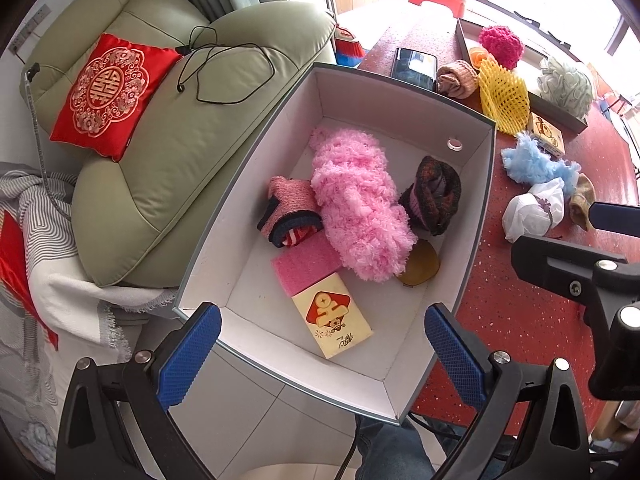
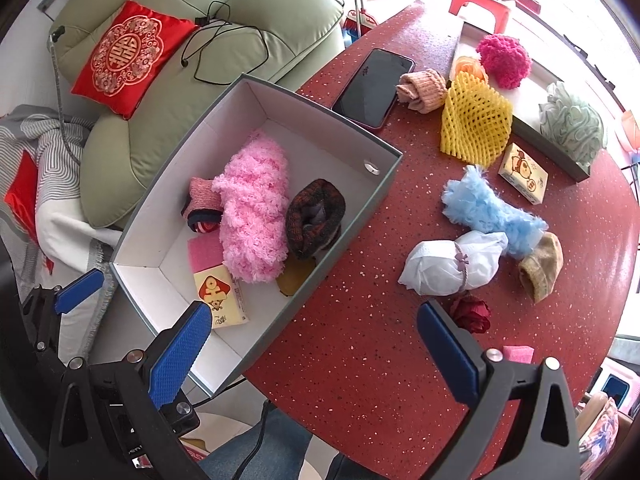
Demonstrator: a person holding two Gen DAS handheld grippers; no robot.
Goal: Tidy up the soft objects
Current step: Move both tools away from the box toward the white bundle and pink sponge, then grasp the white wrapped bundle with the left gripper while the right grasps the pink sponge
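left gripper (image 1: 322, 344): fingers spread wide, nothing between them – hangs over the near end of the box
right gripper (image 2: 314, 344): also spread, empty, above the red table's near edge
box (image 2: 352, 216): grey outside, white inside, sits on the table's left side with its left part overhanging toward the sofa (image 2: 168, 128)
already inside: fluffy pink bundle (image 1: 356, 208), dark knit roll (image 1: 434, 194), pink striped sock roll (image 1: 290, 216), pink sponge (image 1: 304, 266), yellow packet (image 1: 332, 322)
still on table (image 2: 360, 360): white tied bundle (image 2: 452, 262), blue fluffy piece (image 2: 492, 210), tan sock (image 2: 542, 266), red rose (image 2: 472, 312), yellow foam net (image 2: 474, 120), beige sock roll (image 2: 424, 90)
progress: roughly half sorted, my guess
risk 1: box overhang – a push on its left or near wall could likely tip or slide it off
risk 2: white tied bundle touches the blue fluffy piece and sits close to the tan sock – a wide grab may drag a neighbour along
risk 3: phone (image 2: 374, 86) lies just beside the box's far corner, near the beige sock roll – a sweep there could knock it
risk 4: both grippers close together at the box – collision likely if both move in at once
risk 5: fluffy items compress – a shallow pinch may slip
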